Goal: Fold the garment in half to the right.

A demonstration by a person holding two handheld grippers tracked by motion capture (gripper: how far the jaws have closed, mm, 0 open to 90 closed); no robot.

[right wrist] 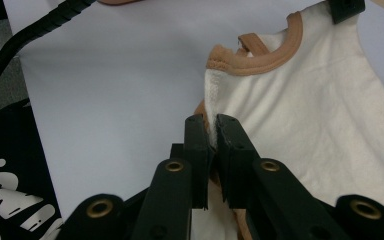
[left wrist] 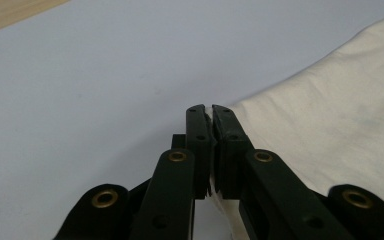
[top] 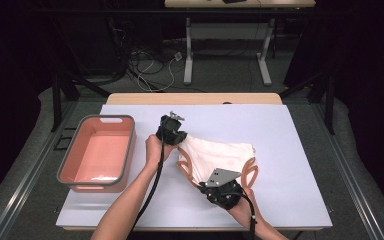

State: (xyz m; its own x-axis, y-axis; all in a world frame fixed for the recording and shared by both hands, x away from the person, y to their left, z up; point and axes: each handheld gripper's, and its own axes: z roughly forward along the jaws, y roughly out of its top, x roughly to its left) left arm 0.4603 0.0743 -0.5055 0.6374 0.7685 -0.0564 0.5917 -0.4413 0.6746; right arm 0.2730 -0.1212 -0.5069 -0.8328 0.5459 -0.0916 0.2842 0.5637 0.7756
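A cream sleeveless garment (top: 220, 155) with tan-orange trim lies spread on the pale counter (top: 290, 150), a little right of its middle, and both claws have hold of it. The left claw (top: 172, 134) sits at the garment's far left corner; in the left gripper view the left claw (left wrist: 211, 112) has its jaws pressed together with a thin edge of the cream cloth (left wrist: 330, 115) pinched between them, and the rest of the fabric runs off to the right of the jaws and lies flat on the counter. The right claw (top: 215, 186) is at the garment's near edge, beside the trimmed openings. In the right gripper view the right claw (right wrist: 210, 122) is likewise closed, nipping a raised fold of the cloth just below the tan trim (right wrist: 260, 62), with the body of the garment stretching away to the right and upward. Whether that fold is a side seam or the edge of an armhole is hard to judge from this angle. Well to the left of the garment, apart from both claws, a grey-rimmed pink basin (top: 130, 150) stands on the counter's left edge.
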